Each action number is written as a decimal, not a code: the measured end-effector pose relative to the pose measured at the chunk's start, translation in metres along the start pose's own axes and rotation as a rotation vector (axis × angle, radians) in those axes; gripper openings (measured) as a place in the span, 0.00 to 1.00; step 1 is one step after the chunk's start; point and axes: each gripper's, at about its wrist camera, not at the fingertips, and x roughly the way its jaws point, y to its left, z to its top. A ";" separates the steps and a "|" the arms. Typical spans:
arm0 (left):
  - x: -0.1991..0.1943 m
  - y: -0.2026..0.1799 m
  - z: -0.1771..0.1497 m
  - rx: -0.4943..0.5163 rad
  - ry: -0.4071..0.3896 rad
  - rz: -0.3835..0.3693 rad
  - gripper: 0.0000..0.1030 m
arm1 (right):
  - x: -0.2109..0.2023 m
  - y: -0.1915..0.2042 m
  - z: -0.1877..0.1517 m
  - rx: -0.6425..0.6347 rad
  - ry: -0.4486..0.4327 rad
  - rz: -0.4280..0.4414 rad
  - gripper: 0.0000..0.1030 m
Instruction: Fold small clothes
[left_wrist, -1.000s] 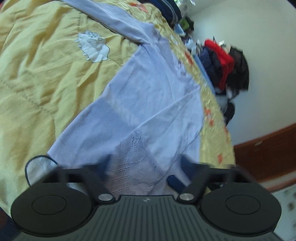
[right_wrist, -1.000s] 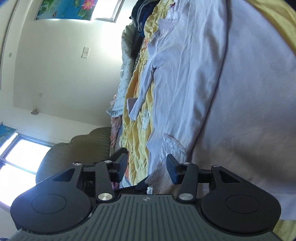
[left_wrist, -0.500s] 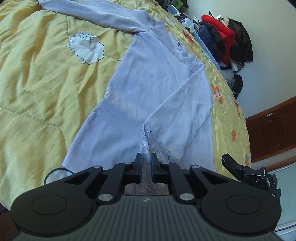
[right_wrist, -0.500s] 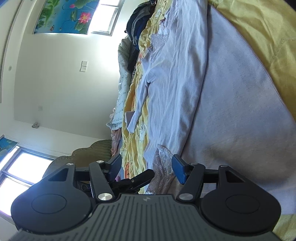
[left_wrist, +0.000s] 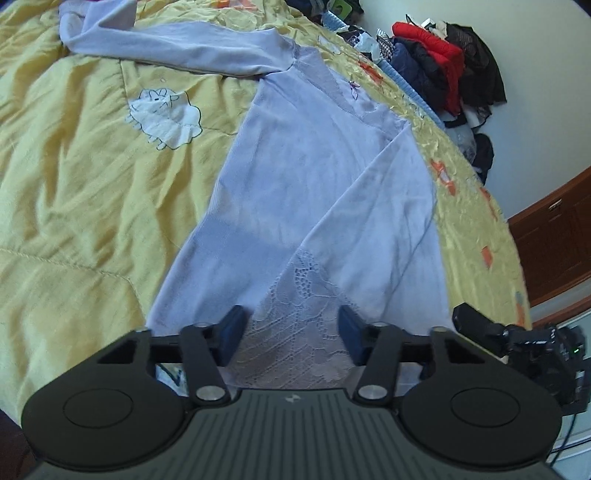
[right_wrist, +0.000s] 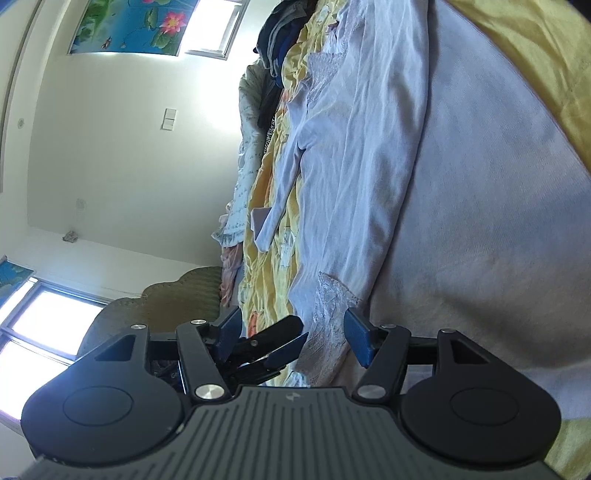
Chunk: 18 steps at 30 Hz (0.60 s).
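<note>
Left wrist cam: we kept our left gripper (left_wrist: 291, 334) wide open, w/ nothing in it, over the lace cuff (left_wrist: 295, 310) of the purple top (left_wrist: 295, 177), spread flat on the yellow bed cover (left_wrist: 81, 192) for folding. Right gripper (right_wrist: 291, 334) was wide open too, nr the same cuff.

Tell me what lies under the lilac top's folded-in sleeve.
The sleeve with its lace cuff lies across the lilac top, which rests on the yellow quilt. The fabric beneath the sleeve is covered, so nothing more shows.

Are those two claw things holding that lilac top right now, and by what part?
Nothing is held. The left gripper and right gripper both stand open, fingers either side of the lilac top's lace cuff.
</note>
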 end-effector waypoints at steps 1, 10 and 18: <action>0.001 0.000 0.000 0.006 0.005 0.005 0.32 | -0.001 0.001 0.000 -0.017 -0.007 -0.011 0.59; 0.004 0.000 0.001 0.019 0.016 -0.011 0.08 | -0.006 -0.004 0.004 -0.014 -0.031 -0.032 0.59; 0.010 -0.003 0.000 0.056 0.043 0.005 0.08 | -0.007 -0.009 0.002 -0.003 -0.025 -0.027 0.59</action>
